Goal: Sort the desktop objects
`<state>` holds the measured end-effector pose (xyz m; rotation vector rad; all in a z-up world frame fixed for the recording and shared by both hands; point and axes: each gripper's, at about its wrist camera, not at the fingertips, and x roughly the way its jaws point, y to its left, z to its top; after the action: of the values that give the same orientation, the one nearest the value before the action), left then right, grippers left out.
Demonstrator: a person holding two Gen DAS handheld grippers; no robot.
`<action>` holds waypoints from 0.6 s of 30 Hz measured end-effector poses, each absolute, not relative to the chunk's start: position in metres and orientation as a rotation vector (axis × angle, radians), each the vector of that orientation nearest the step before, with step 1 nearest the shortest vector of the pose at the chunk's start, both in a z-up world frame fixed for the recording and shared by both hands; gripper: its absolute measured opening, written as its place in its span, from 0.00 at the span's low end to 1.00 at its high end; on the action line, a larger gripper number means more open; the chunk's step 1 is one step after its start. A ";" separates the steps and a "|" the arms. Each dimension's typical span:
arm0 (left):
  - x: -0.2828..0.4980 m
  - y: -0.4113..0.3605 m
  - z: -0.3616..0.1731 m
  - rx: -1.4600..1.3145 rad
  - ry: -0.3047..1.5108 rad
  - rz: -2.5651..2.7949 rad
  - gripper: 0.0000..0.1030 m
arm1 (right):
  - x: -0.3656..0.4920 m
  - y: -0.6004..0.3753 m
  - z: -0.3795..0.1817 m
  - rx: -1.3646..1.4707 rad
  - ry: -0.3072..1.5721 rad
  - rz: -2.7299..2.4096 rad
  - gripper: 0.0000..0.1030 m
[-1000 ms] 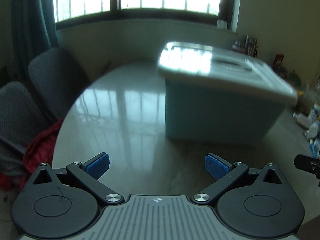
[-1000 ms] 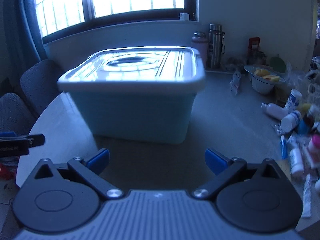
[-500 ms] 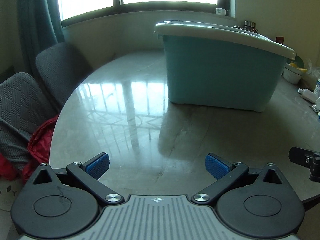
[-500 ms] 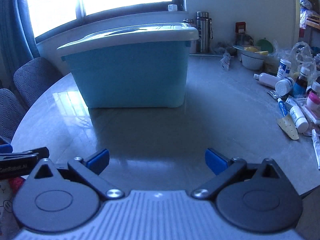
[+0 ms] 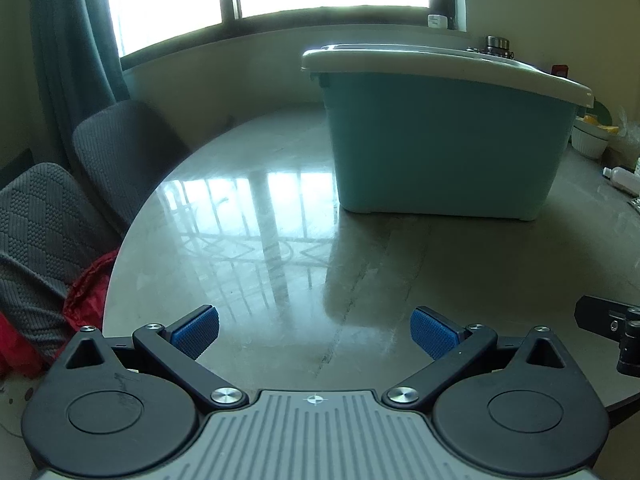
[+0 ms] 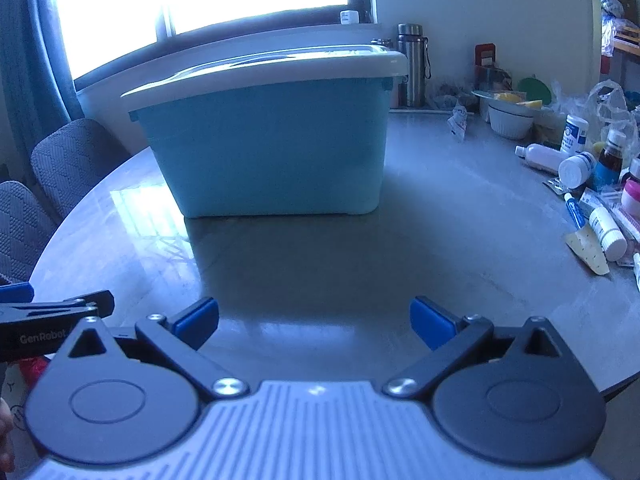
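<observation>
Teal bin, lid on, sits at twelve o'clock; bottles lie at two o'clock, nearer our right hand-held gripper. Both it and the left hand-held gripper hang spread, empty.

Bare table lies open ahead of both grippers. The lidded teal bin blocks the middle, and bottles crowd the right edge.
</observation>
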<state>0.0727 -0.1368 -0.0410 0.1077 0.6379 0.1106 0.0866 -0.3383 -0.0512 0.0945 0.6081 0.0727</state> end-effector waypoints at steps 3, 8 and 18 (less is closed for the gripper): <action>0.074 -0.139 -0.040 0.114 0.638 0.112 1.00 | 0.087 -0.338 -0.051 0.099 0.610 0.072 0.99; 0.072 -0.144 -0.040 0.126 0.640 0.103 1.00 | 0.086 -0.337 -0.051 0.096 0.603 0.079 0.99; 0.074 -0.145 -0.041 0.124 0.648 0.084 1.00 | 0.085 -0.337 -0.050 0.099 0.605 0.084 0.99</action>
<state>0.0740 -0.1452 -0.0409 0.1237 0.6476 0.0844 0.0848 -0.3373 -0.0498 0.0993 0.6050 0.0843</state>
